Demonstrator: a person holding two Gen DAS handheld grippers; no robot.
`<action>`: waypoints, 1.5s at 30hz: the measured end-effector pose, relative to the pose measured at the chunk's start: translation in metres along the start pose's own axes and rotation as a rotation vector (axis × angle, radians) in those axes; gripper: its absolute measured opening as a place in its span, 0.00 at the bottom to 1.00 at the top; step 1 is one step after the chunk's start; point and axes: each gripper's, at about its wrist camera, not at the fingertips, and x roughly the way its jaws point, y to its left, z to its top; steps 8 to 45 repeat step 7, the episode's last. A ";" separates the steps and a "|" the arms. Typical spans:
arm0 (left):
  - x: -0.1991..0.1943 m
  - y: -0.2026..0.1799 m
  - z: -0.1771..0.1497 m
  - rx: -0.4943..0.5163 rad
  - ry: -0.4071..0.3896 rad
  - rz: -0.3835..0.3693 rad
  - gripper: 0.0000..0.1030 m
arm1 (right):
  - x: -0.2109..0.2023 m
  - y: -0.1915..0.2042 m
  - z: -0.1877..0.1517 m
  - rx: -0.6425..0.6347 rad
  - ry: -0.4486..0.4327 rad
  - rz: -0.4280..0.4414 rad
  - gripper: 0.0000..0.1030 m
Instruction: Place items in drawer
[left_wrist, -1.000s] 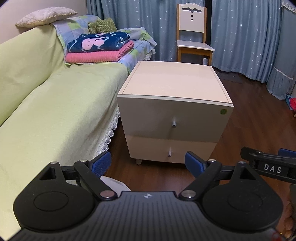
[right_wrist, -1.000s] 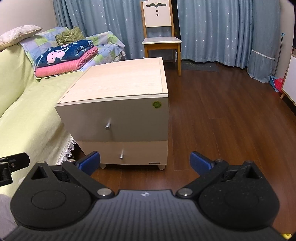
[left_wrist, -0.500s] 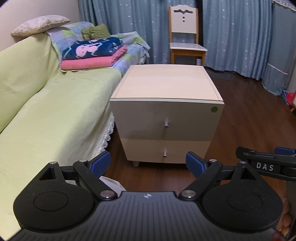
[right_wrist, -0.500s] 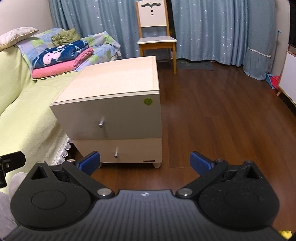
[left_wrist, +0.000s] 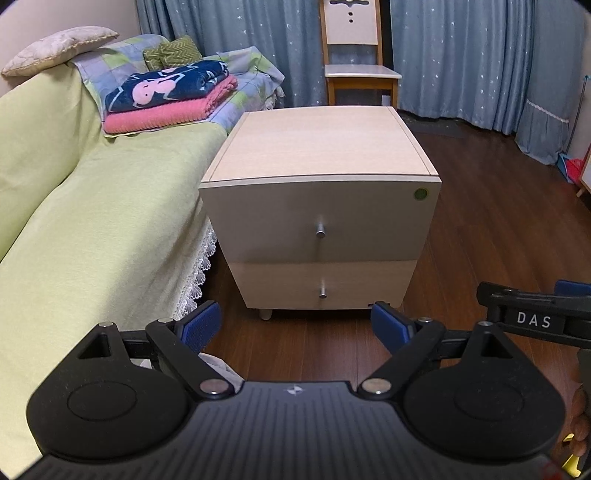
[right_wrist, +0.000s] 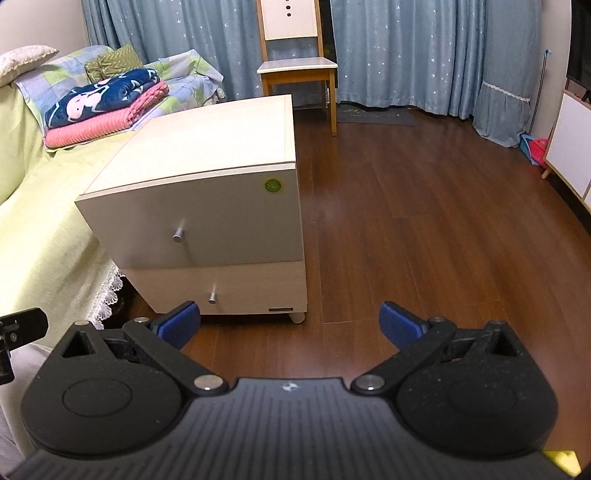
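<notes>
Dark wood floor (right_wrist: 424, 229), sofa (left_wrist: 92, 221) at left. Nightstand (left_wrist: 321, 158) stands beside sofa; top drawer (left_wrist: 317, 225) and bottom drawer (left_wrist: 321, 284) both closed. Left tool (left_wrist: 295, 325) and right tool (right_wrist: 290, 321) spread wide, empty, short of nightstand.

The pale wooden chair (left_wrist: 360, 55) loses its backrest top at both views' upper edges — a small white cloth-like thing (left_wrist: 218, 365) hides mostly behind the left gripper's black body — unidentifiable.
</notes>
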 end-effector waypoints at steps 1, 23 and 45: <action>0.002 -0.001 0.001 0.003 0.005 -0.003 0.87 | 0.002 0.000 0.000 0.000 0.003 -0.002 0.99; 0.013 -0.005 0.006 0.020 0.024 -0.009 0.87 | 0.012 -0.001 0.003 0.001 0.022 -0.011 0.99; 0.013 -0.005 0.006 0.020 0.024 -0.009 0.87 | 0.012 -0.001 0.003 0.001 0.022 -0.011 0.99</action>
